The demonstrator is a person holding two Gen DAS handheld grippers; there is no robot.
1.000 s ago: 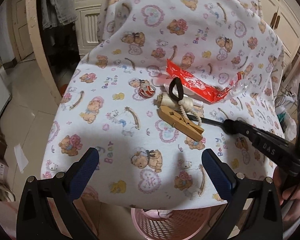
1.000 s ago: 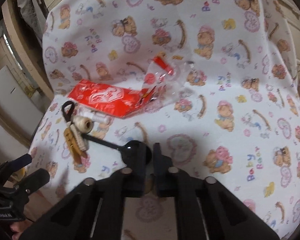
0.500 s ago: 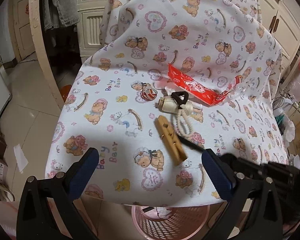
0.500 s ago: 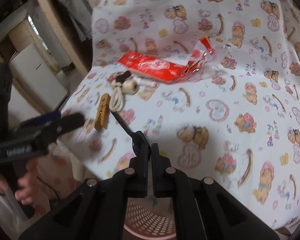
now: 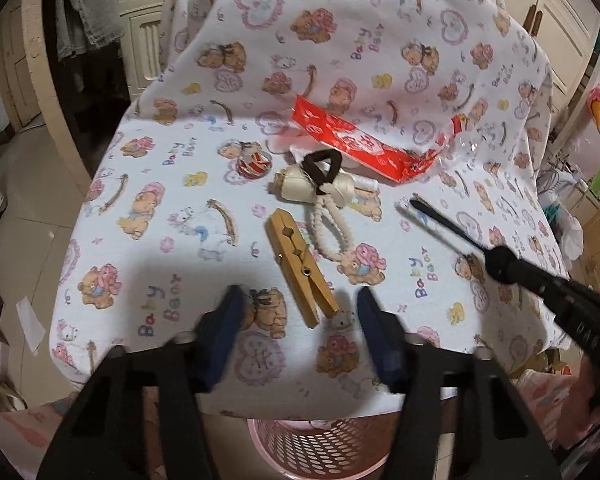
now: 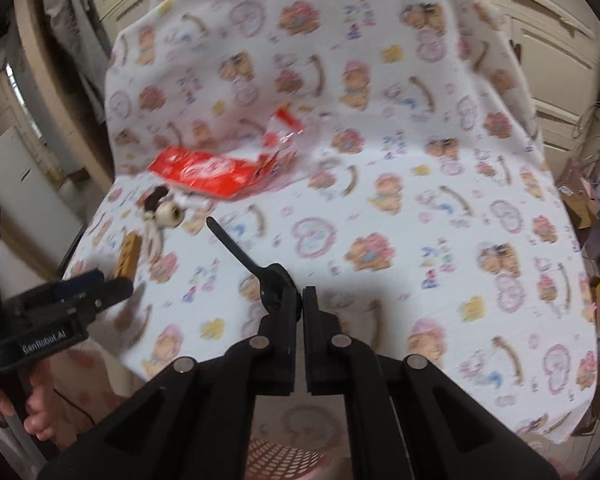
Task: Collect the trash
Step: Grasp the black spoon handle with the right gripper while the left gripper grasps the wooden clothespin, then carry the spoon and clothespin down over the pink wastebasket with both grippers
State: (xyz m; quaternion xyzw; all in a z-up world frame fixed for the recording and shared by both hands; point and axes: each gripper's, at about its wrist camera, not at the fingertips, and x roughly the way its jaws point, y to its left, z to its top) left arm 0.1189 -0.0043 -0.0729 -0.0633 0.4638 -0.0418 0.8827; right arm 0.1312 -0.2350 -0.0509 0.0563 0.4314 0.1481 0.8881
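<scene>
Our left gripper (image 5: 300, 320) has just been closing, its jaws now narrowed either side of the wooden clothespin (image 5: 300, 266) without touching it; our right gripper (image 6: 299, 312), clamped on a black spoon (image 6: 256, 266), has carried it off the cloth (image 5: 380, 32), ready for the pink basket (image 5: 320, 450)

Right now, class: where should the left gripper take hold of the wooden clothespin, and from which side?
Grip the wooden clothespin across its narrow width near the near end, coming from above. It lies flat, long and slim, already between the left gripper fingers, whose jaws have just been closing.
</scene>
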